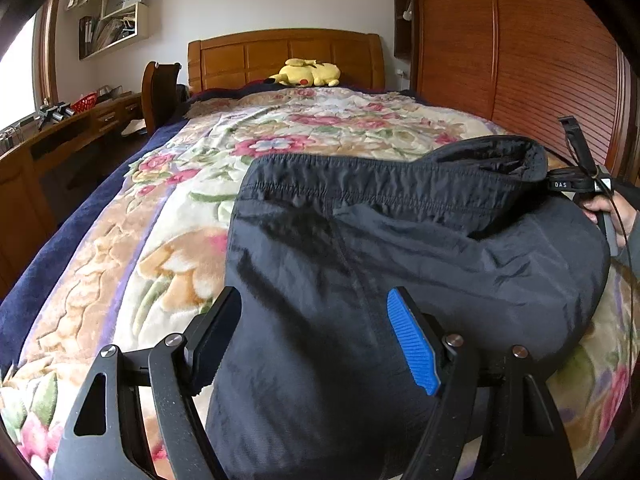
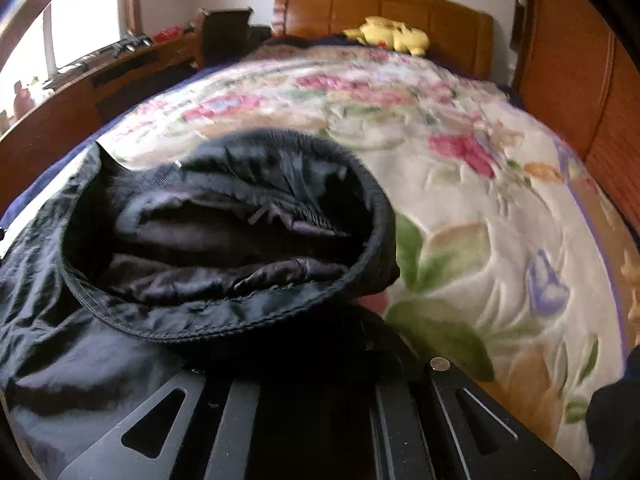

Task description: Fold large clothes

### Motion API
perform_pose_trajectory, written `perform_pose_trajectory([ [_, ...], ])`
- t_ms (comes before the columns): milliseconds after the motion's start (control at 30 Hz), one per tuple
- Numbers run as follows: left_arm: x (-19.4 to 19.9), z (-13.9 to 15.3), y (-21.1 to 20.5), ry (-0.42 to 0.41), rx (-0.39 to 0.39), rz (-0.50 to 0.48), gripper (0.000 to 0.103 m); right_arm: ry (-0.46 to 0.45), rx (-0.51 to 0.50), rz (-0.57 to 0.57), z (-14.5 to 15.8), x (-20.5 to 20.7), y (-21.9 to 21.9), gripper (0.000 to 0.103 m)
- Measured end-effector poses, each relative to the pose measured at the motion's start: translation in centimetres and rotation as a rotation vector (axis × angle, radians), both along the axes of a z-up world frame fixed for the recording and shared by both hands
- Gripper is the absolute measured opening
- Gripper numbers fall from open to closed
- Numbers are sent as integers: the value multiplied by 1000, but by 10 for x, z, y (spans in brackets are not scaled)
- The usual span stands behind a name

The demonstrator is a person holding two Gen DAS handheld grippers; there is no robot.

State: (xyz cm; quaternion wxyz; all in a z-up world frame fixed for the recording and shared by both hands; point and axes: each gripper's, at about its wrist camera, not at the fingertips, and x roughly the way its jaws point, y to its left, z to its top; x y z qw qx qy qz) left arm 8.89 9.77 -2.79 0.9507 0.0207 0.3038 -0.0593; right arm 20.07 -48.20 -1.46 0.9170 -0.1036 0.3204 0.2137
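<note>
A pair of black trousers (image 1: 400,248) lies on the floral bedspread (image 1: 168,240), elastic waistband away from me. My left gripper (image 1: 316,340) is open, its black and blue-padded fingers (image 1: 412,344) spread just above the trouser fabric. My right gripper (image 1: 568,186) shows at the right edge in the left wrist view, shut on the waistband's right end and lifting it. In the right wrist view the lifted waistband (image 2: 240,320) gapes open above that gripper (image 2: 316,344), and the cloth hides its fingertips.
A yellow plush toy (image 1: 306,73) lies by the wooden headboard (image 1: 284,56). A wooden wardrobe (image 1: 520,52) runs along the right side. A desk (image 1: 60,136) and a chair (image 1: 160,88) stand on the left, under wall shelves.
</note>
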Motion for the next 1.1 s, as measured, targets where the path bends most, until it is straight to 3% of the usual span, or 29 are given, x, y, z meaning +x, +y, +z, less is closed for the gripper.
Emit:
perform_pose_trajectory([
  [200,-4,19,-13,-43,-41,-5,77,-107,-4,-84,14,-16,-14,4],
  [400,-14,21,-16,-51,-88,9,77,12,-67,-220,-11,1,-11,4],
  [467,-17,20,-17,-51,-73,6,77,3,-102,-234,-12,-2,-7,18],
  [533,-20,22,-15,-64,-64,6,77,-36,-120,-248,-3,-8,-4,47],
  [600,-19,25,-14,-72,-74,6,77,-84,-119,-250,10,-20,-3,61],
  [733,-20,27,-8,-77,-92,-6,77,-133,-103,-203,32,-40,12,61],
  [867,-21,24,-1,-68,-90,2,77,-168,-100,-118,34,-56,38,61],
  [1100,-24,16,14,-45,-82,29,77,-93,-112,75,20,-53,114,61],
])
